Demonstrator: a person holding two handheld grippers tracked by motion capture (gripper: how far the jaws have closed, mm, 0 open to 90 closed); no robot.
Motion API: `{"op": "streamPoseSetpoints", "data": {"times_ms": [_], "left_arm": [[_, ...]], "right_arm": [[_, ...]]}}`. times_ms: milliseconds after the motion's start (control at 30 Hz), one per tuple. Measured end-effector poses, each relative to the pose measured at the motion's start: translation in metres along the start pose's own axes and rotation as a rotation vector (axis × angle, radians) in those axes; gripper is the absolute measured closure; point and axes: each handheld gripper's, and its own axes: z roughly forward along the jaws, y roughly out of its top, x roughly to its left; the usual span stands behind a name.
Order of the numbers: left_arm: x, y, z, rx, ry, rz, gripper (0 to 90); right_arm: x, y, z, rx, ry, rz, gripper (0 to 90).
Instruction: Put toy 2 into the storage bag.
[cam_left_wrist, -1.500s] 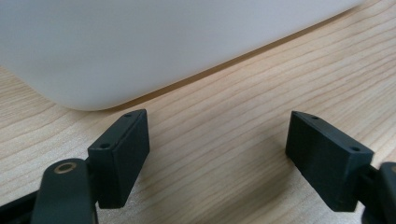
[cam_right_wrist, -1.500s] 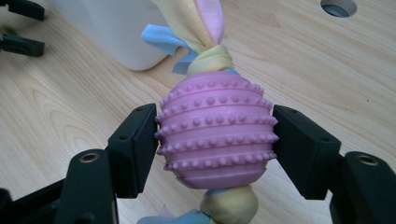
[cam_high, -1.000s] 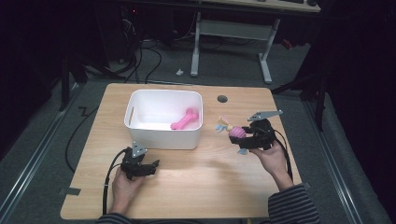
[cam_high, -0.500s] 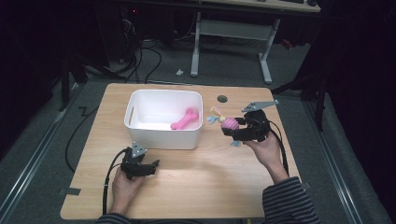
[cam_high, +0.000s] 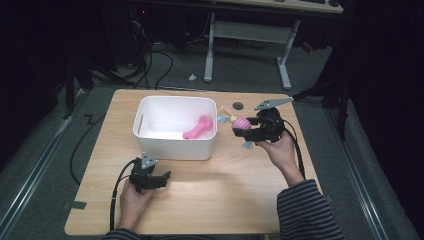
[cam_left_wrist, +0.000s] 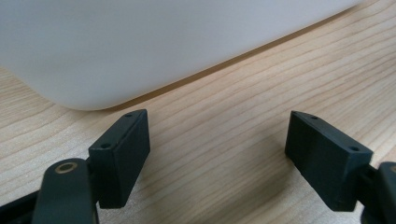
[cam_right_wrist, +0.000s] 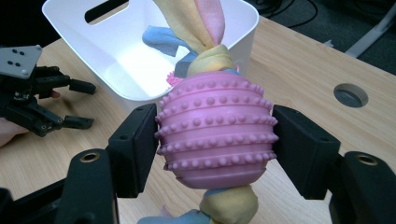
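My right gripper (cam_high: 243, 129) (cam_right_wrist: 215, 135) is shut on a pink studded ball toy (cam_right_wrist: 215, 127) (cam_high: 241, 124) with knotted yellow, pink and blue cloth ends. It holds the toy above the table, just right of the white bin (cam_high: 172, 145) (cam_right_wrist: 243, 21). A pink bone-shaped toy (cam_high: 197, 128) lies inside the bin. My left gripper (cam_high: 162, 177) (cam_left_wrist: 217, 156) rests on the wooden table (cam_high: 230, 190) in front of the bin's near wall (cam_left_wrist: 140, 42), jaws wide apart with nothing between them. It also appears in the right gripper view (cam_right_wrist: 70, 105), at the left.
A round cable hole (cam_high: 238, 106) (cam_right_wrist: 350, 94) sits in the table behind the right hand. A desk frame (cam_high: 245, 37) and cables lie on the floor beyond the table's far edge.
My right gripper has carried the ball toy left and away from the person, closer to the bin's right wall. The left gripper has stayed put.
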Motion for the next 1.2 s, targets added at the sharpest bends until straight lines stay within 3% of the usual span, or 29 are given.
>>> {"op": "streamPoseSetpoints", "data": {"times_ms": [733, 1200], "left_arm": [[0.000, 0.000, 0.000, 0.000, 0.000, 0.001, 22.2], [0.000, 0.000, 0.000, 0.001, 0.000, 0.001, 22.2]], "right_arm": [[0.008, 0.035, 0.012, -0.018, 0.027, -0.015, 34.1], [0.019, 0.058, 0.038, 0.003, 0.063, -0.049, 34.0]]}}
